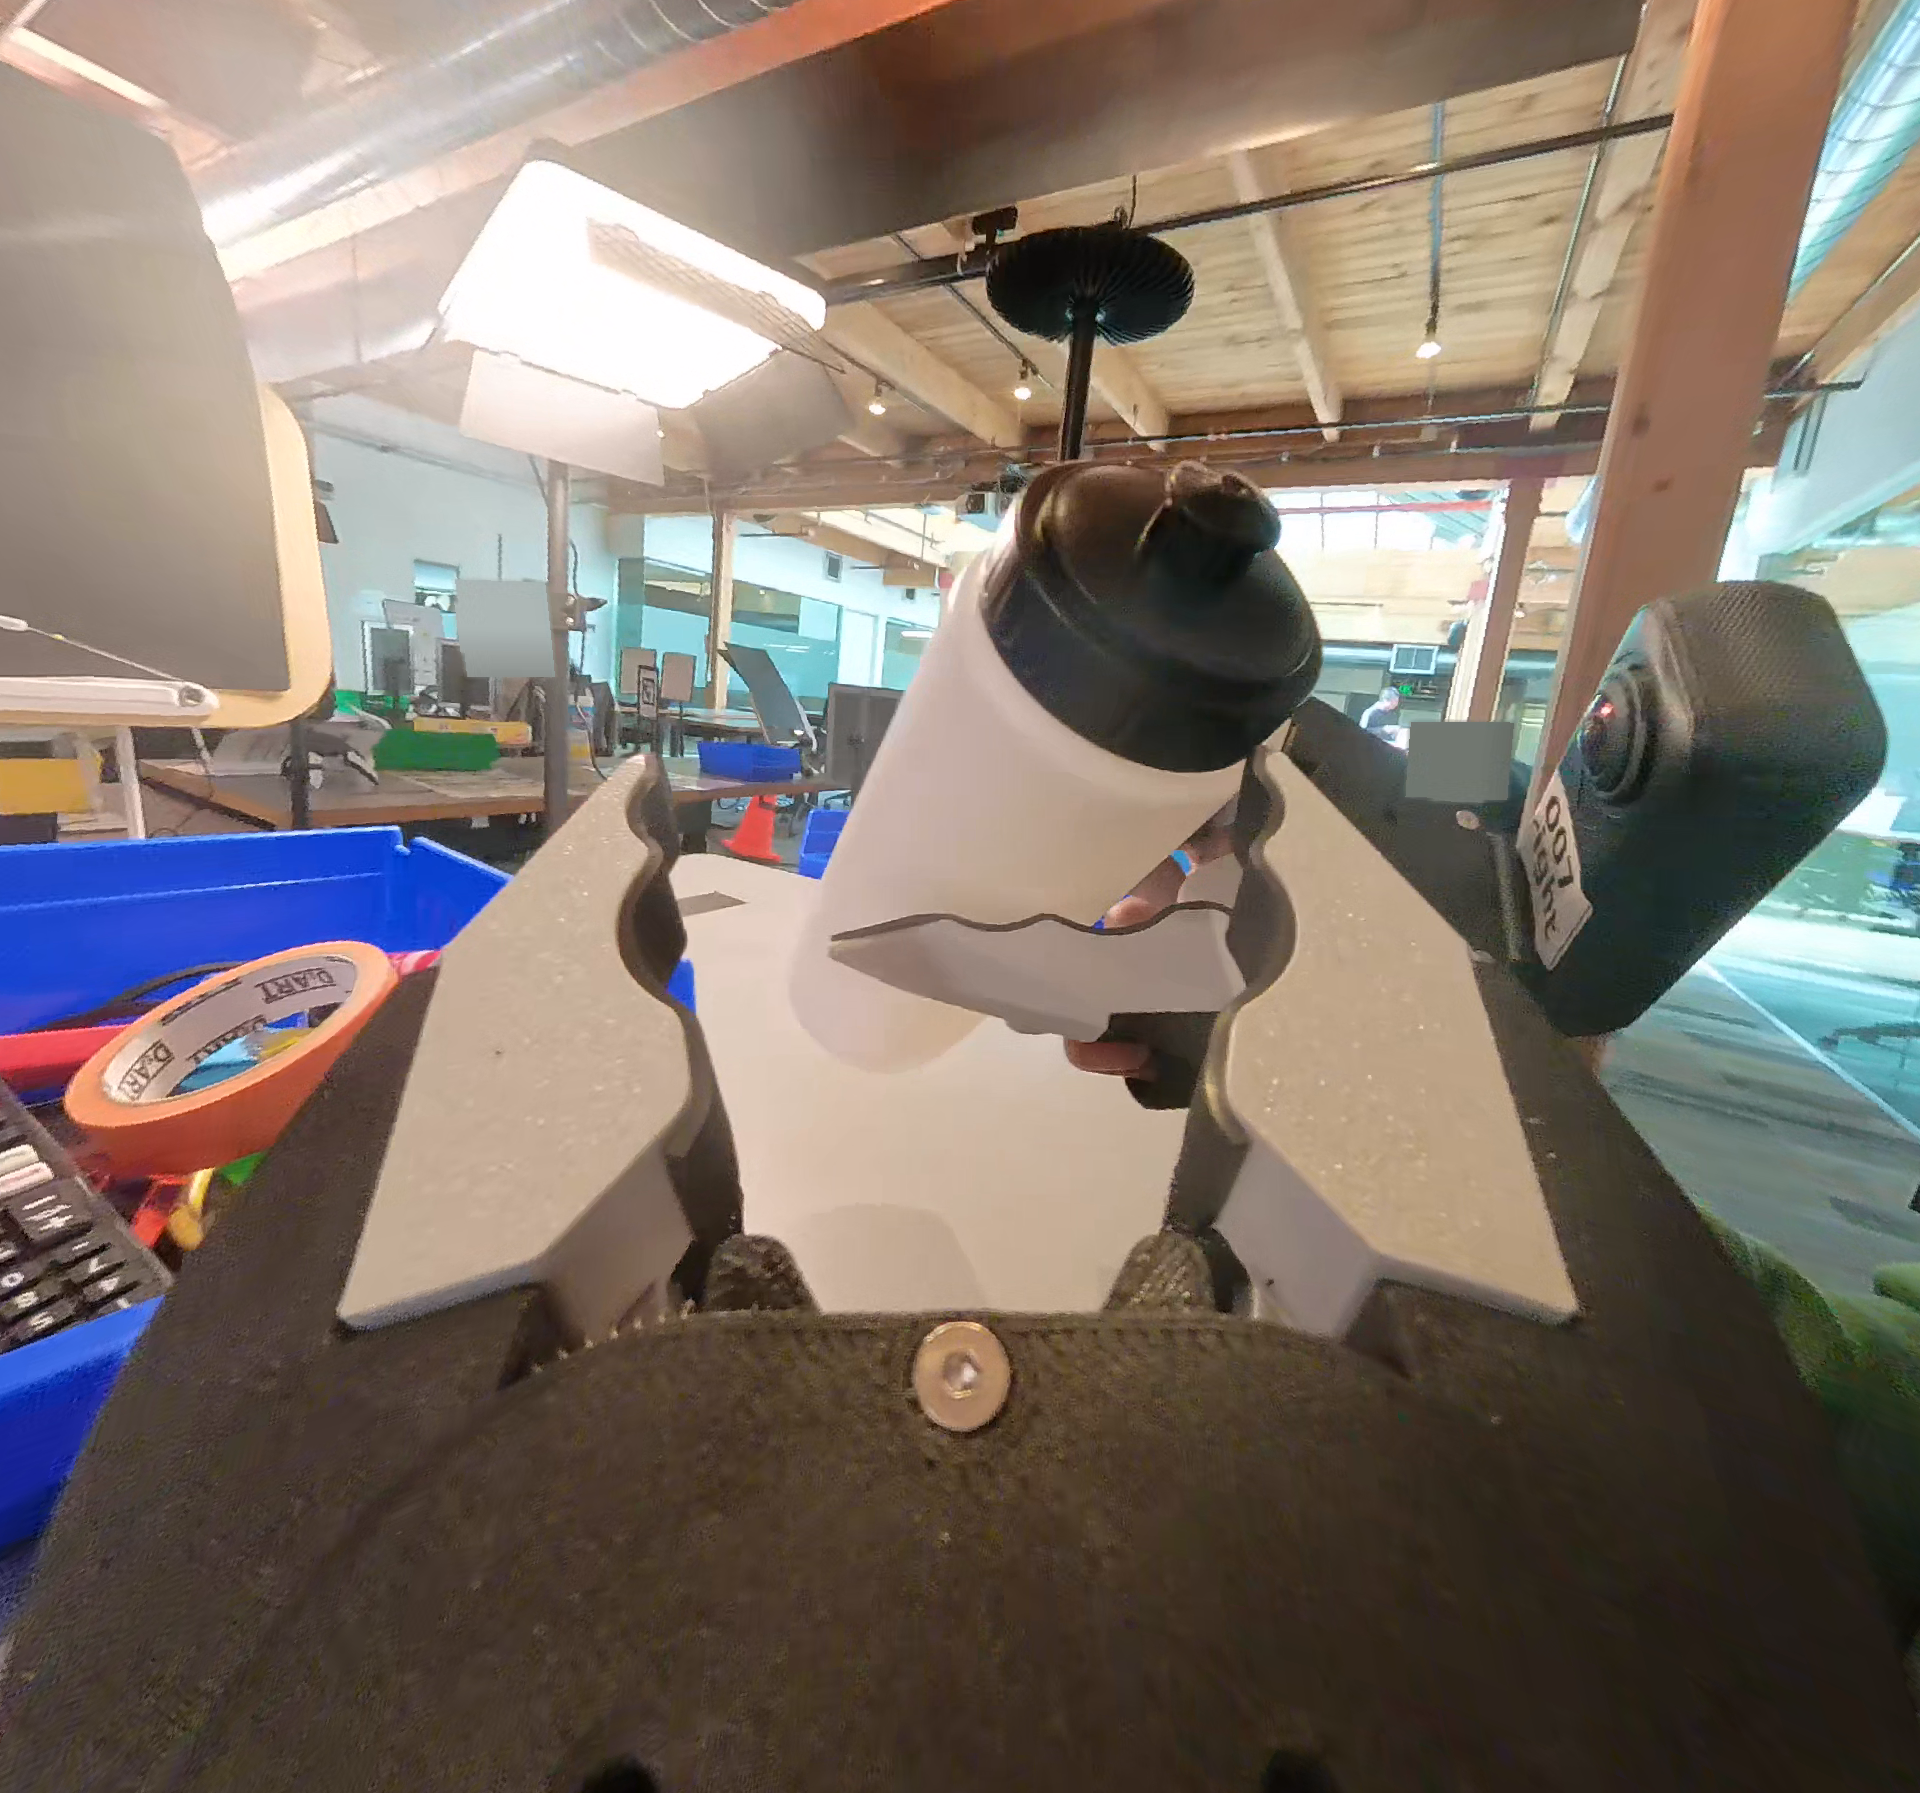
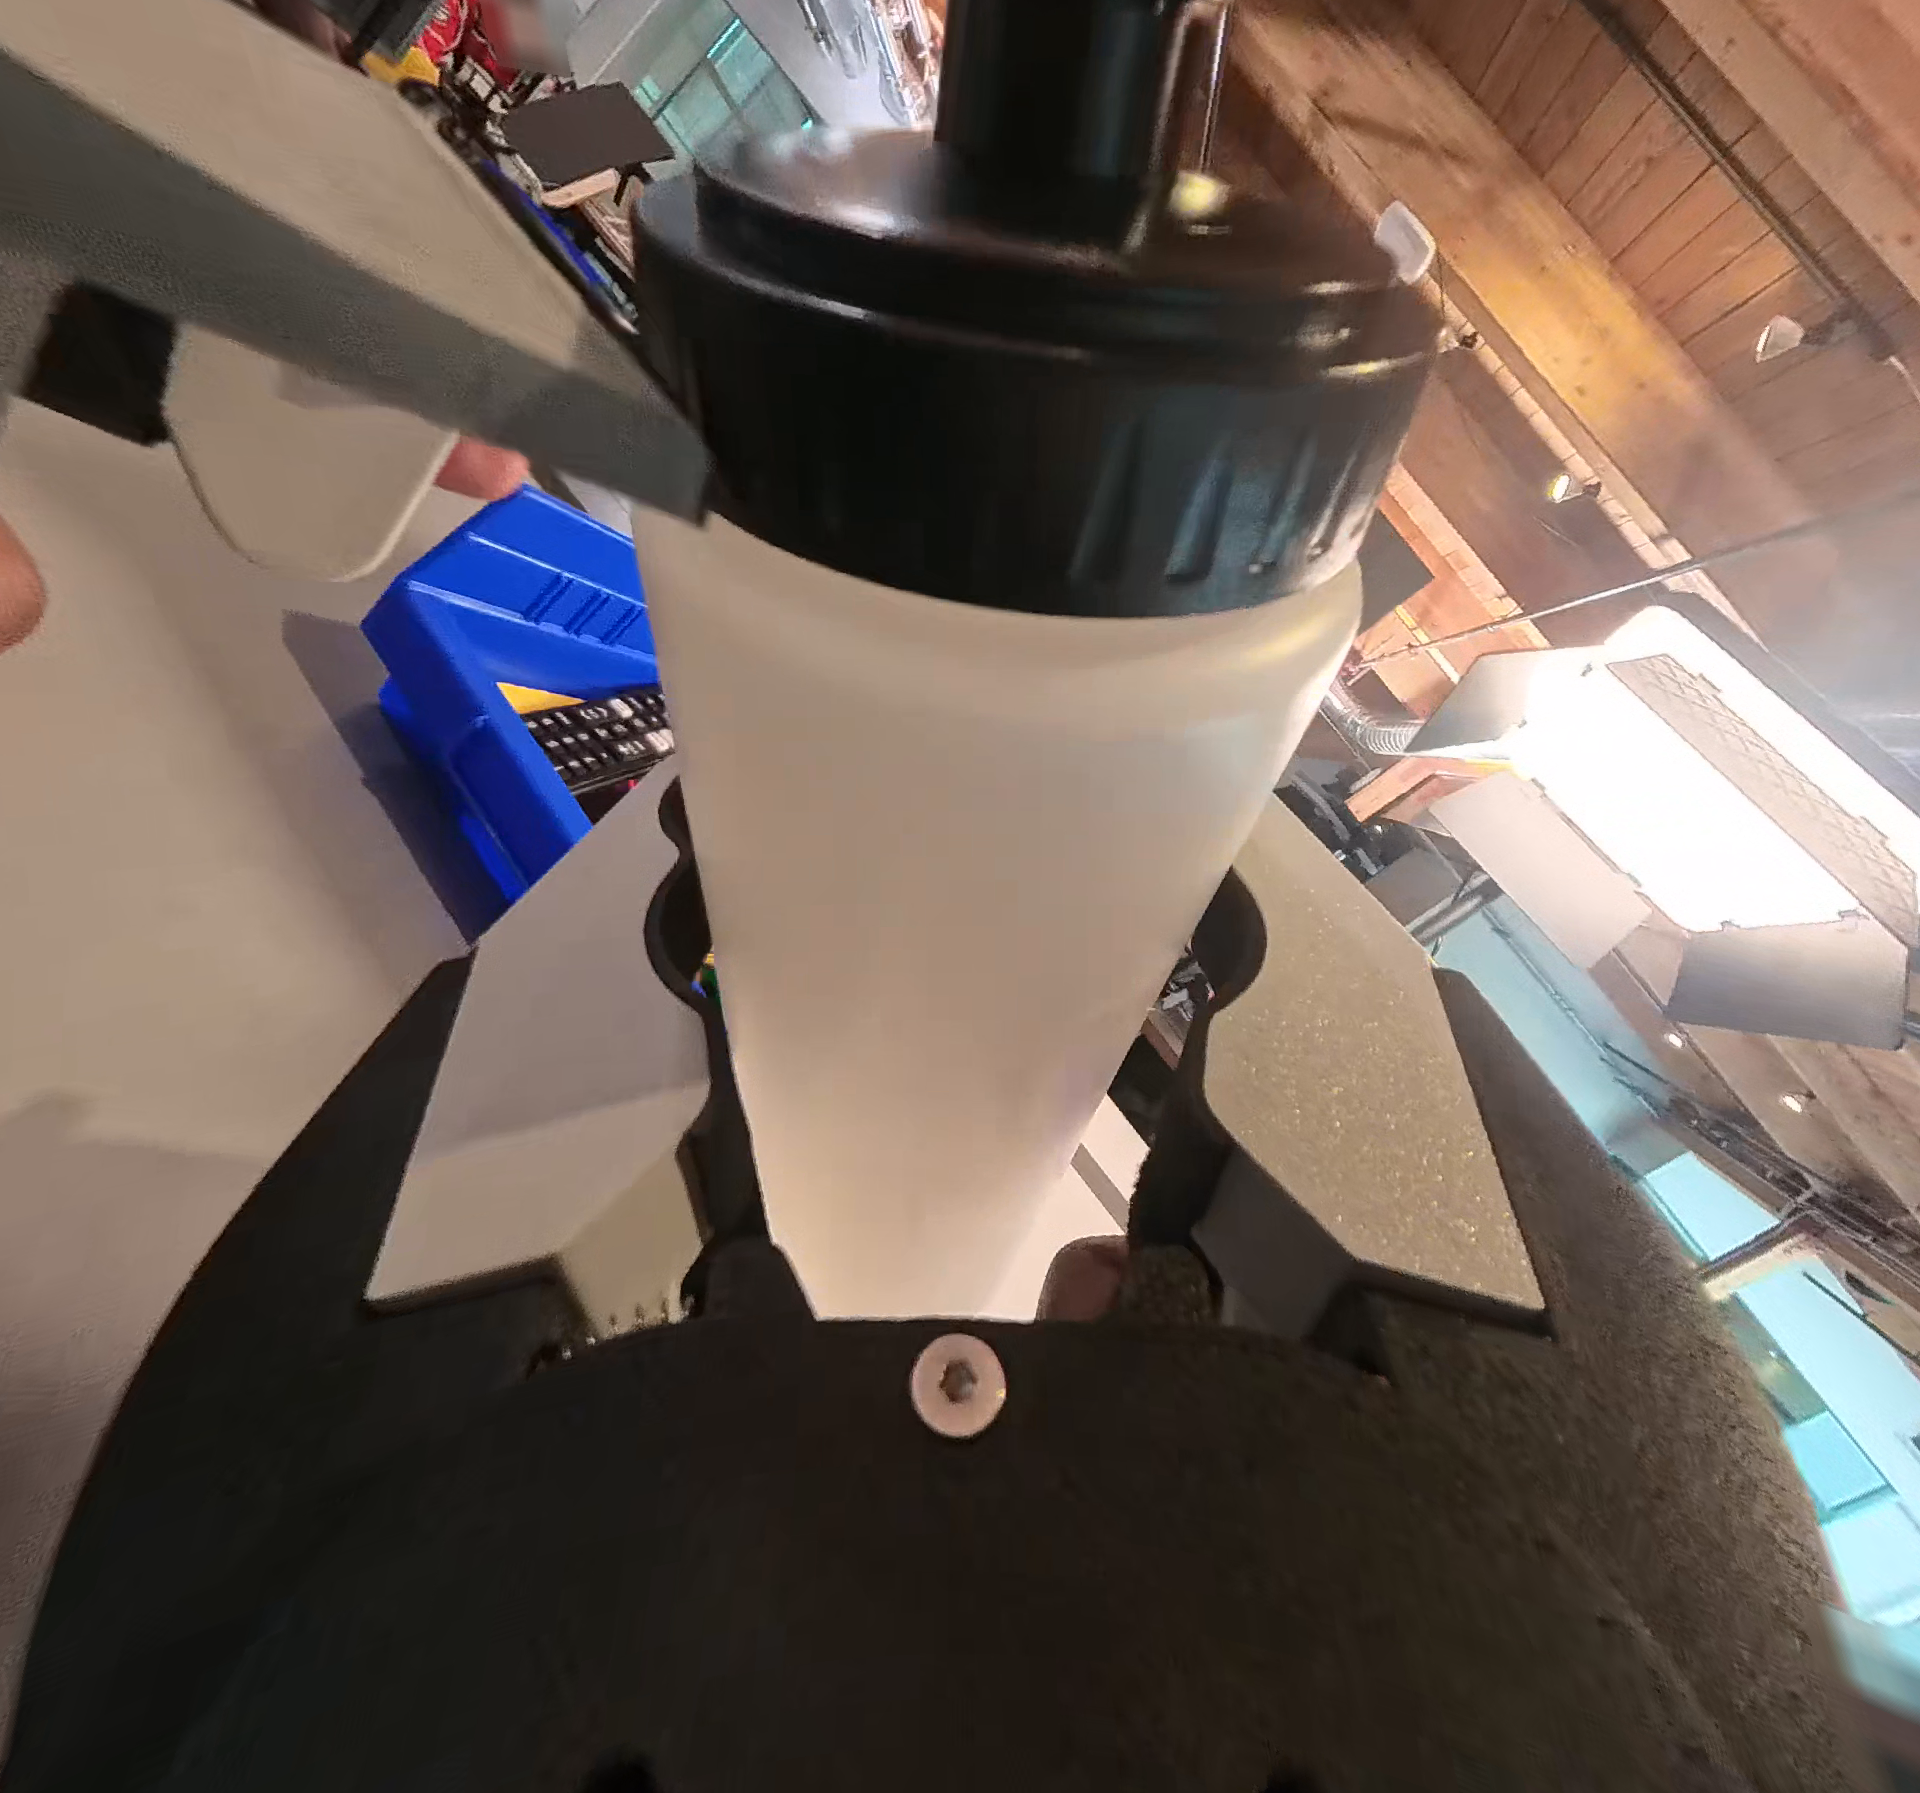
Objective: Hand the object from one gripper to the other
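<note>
Gripping the lower half of a white bottle [image 2: 977,860] with its fingers [image 2: 582,1047] pressed to both sides, the right gripper [image 2: 966,922] holds it in the air above the white desk [image 2: 156,860]. The bottle's black cap [image 2: 1029,413] points away from that gripper. In the left wrist view the bottle [image 1: 997,839] leans with its cap [image 1: 1143,621] up and to the right, one grey finger [image 1: 1039,964] of the right gripper [image 1: 1081,933] lying across its lower part. The left gripper [image 1: 951,870] faces the bottle with its fingers [image 1: 561,1005] spread wide; whether they touch it I cannot tell. In the right wrist view a finger [image 2: 343,289] of the left gripper reaches the cap's rim from the left. A blue bin [image 1: 197,891] stands at the desk's left side, holding orange tape [image 1: 223,1057] and a keyboard [image 1: 52,1244]. A lit lamp panel [image 1: 623,299] hangs behind.
</note>
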